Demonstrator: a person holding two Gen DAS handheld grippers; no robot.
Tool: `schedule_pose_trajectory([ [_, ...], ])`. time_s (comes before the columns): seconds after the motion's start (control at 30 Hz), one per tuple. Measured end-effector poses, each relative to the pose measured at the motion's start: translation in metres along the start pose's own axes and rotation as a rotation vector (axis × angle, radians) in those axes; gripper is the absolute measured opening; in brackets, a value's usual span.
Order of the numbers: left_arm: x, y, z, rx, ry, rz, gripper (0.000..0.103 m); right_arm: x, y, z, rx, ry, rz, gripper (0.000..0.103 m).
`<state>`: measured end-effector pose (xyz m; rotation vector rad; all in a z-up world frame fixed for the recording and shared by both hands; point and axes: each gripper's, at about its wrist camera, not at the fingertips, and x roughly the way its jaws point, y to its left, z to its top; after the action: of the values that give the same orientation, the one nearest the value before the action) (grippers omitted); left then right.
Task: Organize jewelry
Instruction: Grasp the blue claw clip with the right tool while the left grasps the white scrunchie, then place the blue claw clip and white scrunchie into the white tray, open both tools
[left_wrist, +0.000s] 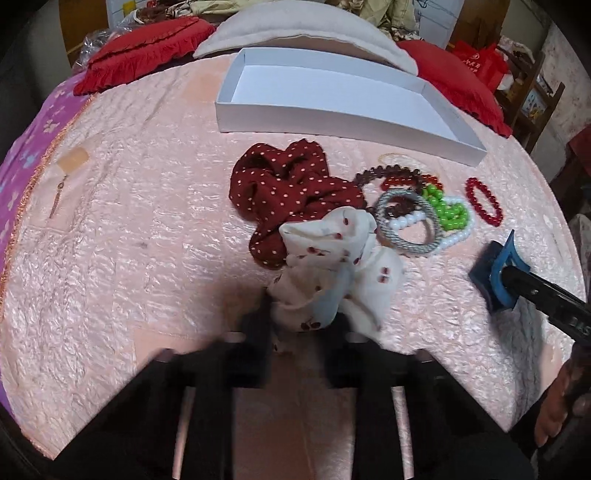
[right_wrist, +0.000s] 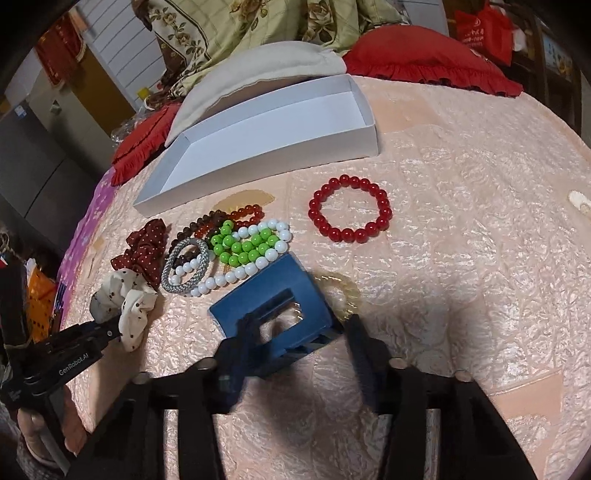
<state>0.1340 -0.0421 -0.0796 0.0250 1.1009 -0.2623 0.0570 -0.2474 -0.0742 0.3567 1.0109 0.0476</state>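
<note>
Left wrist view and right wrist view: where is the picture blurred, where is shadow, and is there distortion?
Left wrist view: the left gripper and the white scrunchie are motion-blurred; shadow darkens the bedspread beside them. Right wrist view: the right gripper on the blue hair claw is smeared; the white box bows from fisheye.

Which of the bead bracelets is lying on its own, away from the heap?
The red bead bracelet. It lies flat and alone on the pink bedspread, while the green, white and brown ones overlap in a pile.
</note>
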Motion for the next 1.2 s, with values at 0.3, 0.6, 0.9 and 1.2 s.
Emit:
schedule_pose_trajectory([
  [0.3,-0.049,-0.006,-0.013,0.010,-0.103,0.020,0.012,-0.017,0.007,-0.007,-0.014,-0.033,0.030,0.027],
  [0.6,-0.103,-0.005,-0.008,0.015,-0.195,-0.002,0.012,-0.048,0.022,0.001,-0.055,-0.101,0.064,0.027],
  [0.9,-0.124,-0.003,0.025,0.051,-0.240,0.047,0.012,-0.061,0.041,0.039,-0.169,-0.165,-0.090,0.027],
  [1.2,-0.122,-0.006,0.091,0.112,-0.265,0.104,0.012,-0.055,0.046,0.099,-0.220,-0.197,-0.164,0.027],
])
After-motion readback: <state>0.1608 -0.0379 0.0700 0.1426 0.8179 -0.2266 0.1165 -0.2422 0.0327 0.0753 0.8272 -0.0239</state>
